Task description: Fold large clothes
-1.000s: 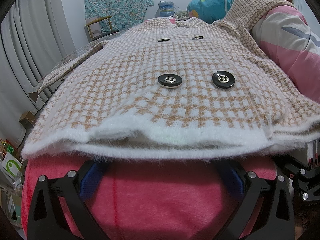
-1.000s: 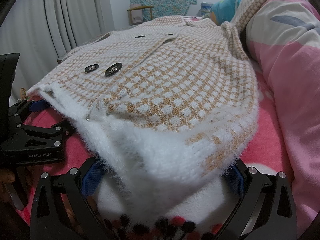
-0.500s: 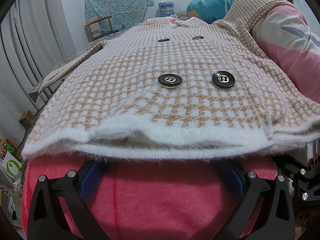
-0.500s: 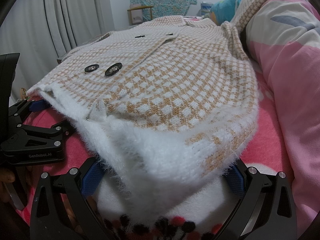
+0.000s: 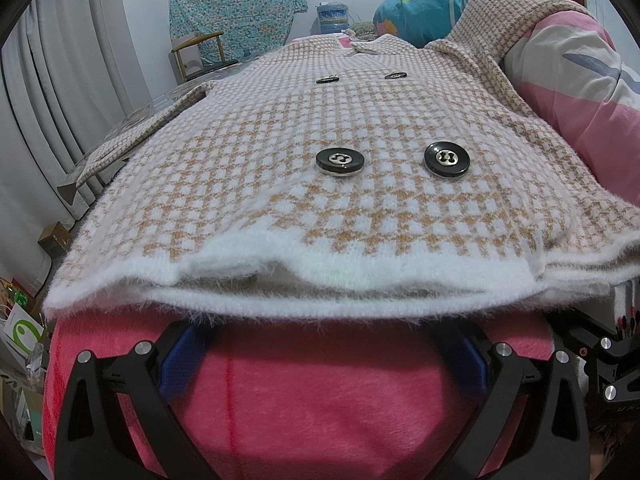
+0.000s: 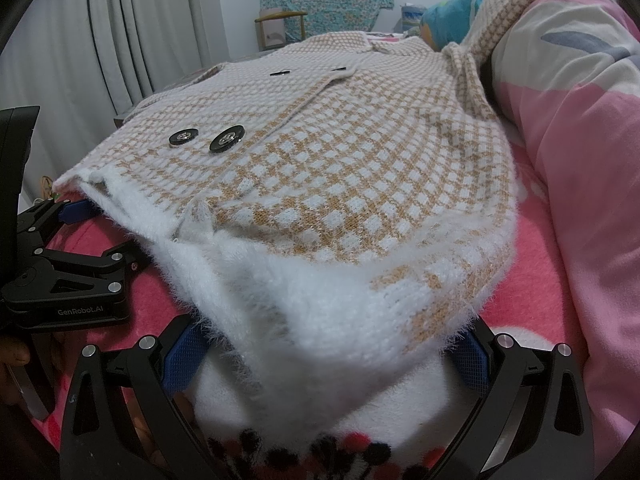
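Observation:
A fuzzy tan-and-white checked coat (image 5: 320,208) with large black buttons (image 5: 340,162) lies flat on a pink blanket (image 5: 320,400), its white hem toward me. My left gripper (image 5: 322,344) stands open at the hem's left part, and the hem's fringe covers the tips of its blue pads (image 5: 180,356). My right gripper (image 6: 328,352) is open at the hem's right corner (image 6: 320,312), which droops between its fingers (image 6: 472,360). In the right wrist view the left gripper (image 6: 76,208) shows at the left edge, pushed under the hem. One sleeve (image 5: 500,20) is draped over the quilt.
A rolled pink, white and grey quilt (image 6: 580,120) runs along the right side. A teal pillow (image 5: 416,12) lies at the far end. A chair (image 5: 200,56), a patterned cloth on the wall and grey curtains (image 5: 60,100) stand left. Bags and boxes (image 5: 24,328) sit on the floor.

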